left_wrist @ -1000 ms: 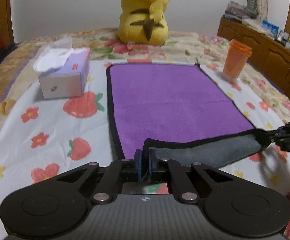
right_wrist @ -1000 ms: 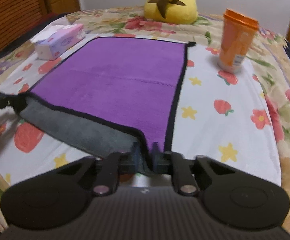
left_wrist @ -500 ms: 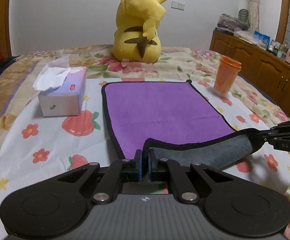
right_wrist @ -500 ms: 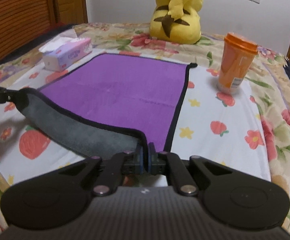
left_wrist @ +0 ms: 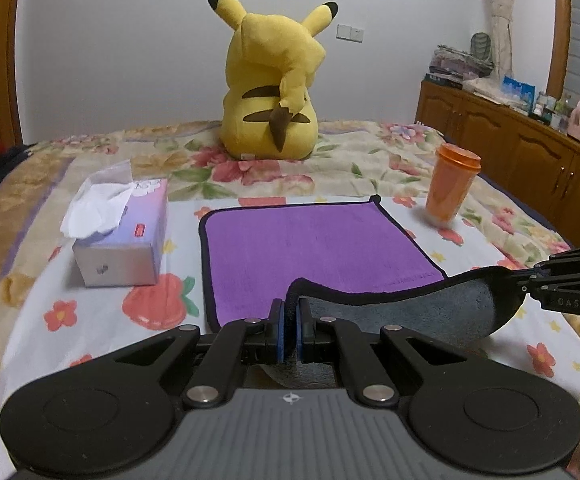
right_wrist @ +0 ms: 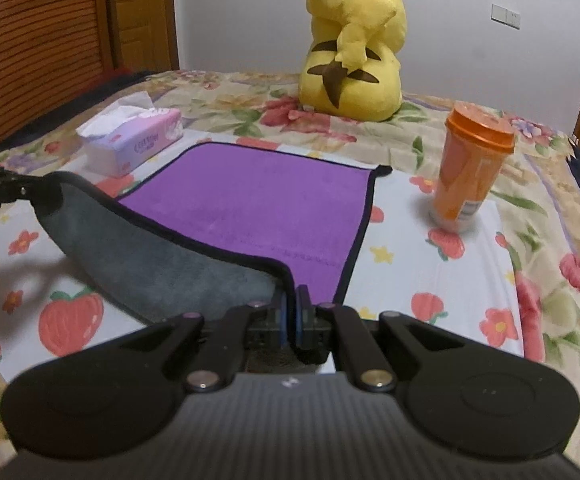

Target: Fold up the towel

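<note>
A purple towel (left_wrist: 314, 248) with a black hem and grey underside lies on the flowered bedspread; it also shows in the right wrist view (right_wrist: 257, 204). My left gripper (left_wrist: 288, 320) is shut on its near left corner. My right gripper (right_wrist: 291, 312) is shut on its near right corner, and shows at the right edge of the left wrist view (left_wrist: 530, 280). The near edge hangs lifted between them, grey side (left_wrist: 418, 312) facing me, curling over the purple side. The far half lies flat.
A tissue box (left_wrist: 123, 236) stands left of the towel. An orange lidded cup (left_wrist: 450, 188) stands at its far right corner. A yellow plush (left_wrist: 273, 84) sits behind. A wooden cabinet (left_wrist: 530, 148) runs along the right.
Both grippers have risen and moved forward with the near edge. More grey underside shows and less purple is uncovered.
</note>
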Tool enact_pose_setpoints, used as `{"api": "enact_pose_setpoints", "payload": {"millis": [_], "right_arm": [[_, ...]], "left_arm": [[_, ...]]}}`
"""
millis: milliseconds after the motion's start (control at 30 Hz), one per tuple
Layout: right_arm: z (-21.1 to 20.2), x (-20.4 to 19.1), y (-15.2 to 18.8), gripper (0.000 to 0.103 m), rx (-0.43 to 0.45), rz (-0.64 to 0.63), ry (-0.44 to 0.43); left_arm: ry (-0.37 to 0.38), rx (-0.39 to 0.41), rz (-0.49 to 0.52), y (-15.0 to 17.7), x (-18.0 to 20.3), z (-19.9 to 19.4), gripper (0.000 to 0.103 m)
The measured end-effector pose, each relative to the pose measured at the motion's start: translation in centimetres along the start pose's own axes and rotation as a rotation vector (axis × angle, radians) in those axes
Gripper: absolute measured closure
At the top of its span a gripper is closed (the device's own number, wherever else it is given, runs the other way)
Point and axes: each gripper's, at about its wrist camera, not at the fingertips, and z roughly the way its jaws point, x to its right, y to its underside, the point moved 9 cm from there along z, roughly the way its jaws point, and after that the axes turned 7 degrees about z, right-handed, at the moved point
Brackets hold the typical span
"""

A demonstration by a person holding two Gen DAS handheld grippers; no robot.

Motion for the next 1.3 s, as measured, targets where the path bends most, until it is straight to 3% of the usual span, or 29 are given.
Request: {"api": "enact_pose_setpoints", "payload": {"millis": [367,1300], "right_arm": [[0.3,0.1,-0.2,0.098,0.015,-0.009,-0.007],[1.5,-0.4,-5.6,0.099,0.083,-0.069,0.019]], "left_arm": [[-0.018,0.014,0.017,-0.7,-0.2,0.3,0.095],[-0.063,0.101,0.032,-4.9,-1.5,1.6,0.095]]}}
